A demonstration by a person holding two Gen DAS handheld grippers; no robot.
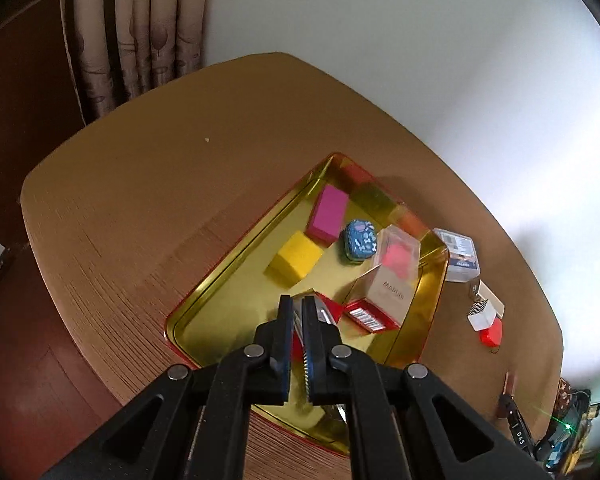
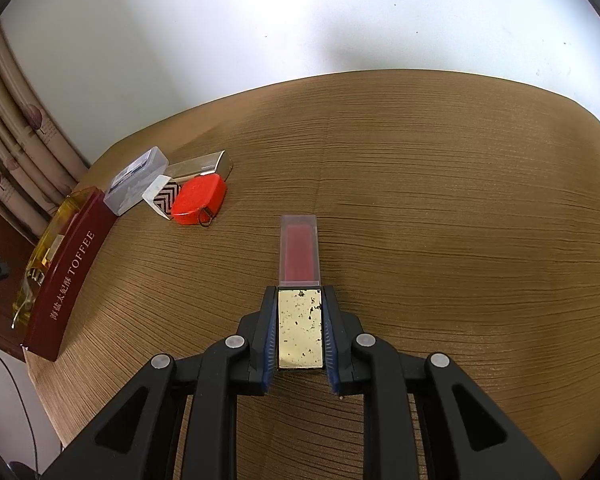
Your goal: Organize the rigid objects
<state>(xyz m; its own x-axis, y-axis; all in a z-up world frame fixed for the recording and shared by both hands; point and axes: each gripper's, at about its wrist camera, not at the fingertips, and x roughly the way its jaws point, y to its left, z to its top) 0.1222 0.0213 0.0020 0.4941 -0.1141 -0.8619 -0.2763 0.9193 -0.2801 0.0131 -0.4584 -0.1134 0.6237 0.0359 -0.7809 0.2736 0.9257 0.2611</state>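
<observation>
The left gripper point(image 1: 297, 312) hangs over the gold-lined red toffee tin point(image 1: 236, 256), jaws nearly together with a thin silvery object between them; whether they grip it is unclear. Above the wooden table point(image 2: 440, 184), the right gripper point(image 2: 300, 300) clamps a gold-capped clear lipstick case point(image 2: 299, 280)

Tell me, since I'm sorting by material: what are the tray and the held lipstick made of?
The tray looks like tin: glossy gold inside mirrors the blocks. The lipstick in the right hand-held gripper seems clear plastic over red, with a chipped gold metallic base, possibly plated plastic.
</observation>
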